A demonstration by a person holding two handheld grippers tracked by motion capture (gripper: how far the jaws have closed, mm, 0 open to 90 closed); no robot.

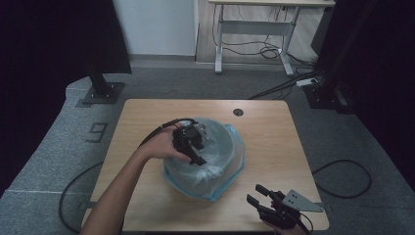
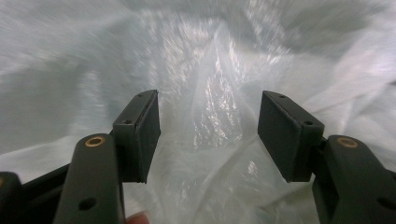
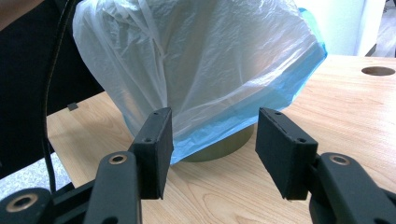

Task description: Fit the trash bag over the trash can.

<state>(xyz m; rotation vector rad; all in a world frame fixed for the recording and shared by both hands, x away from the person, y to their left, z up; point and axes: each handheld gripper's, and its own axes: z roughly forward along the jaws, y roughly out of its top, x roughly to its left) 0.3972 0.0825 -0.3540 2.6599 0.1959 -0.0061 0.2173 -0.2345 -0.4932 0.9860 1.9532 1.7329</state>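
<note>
looks like the bag-fitting step on the bin (image 3: 219,147), which sits mid-table, a bit toward the near edge. the bag (image 1: 215,161) is already draped over the rim, blue hem hanging down the outside. left gripper (image 1: 192,147) is down inside the bin, jaws apart, a loose fold of film between them but not pinched. right gripper (image 1: 266,200) waits at the near right corner, jaws apart, empty. next move is probably pressing the film down into the bin.
</note>
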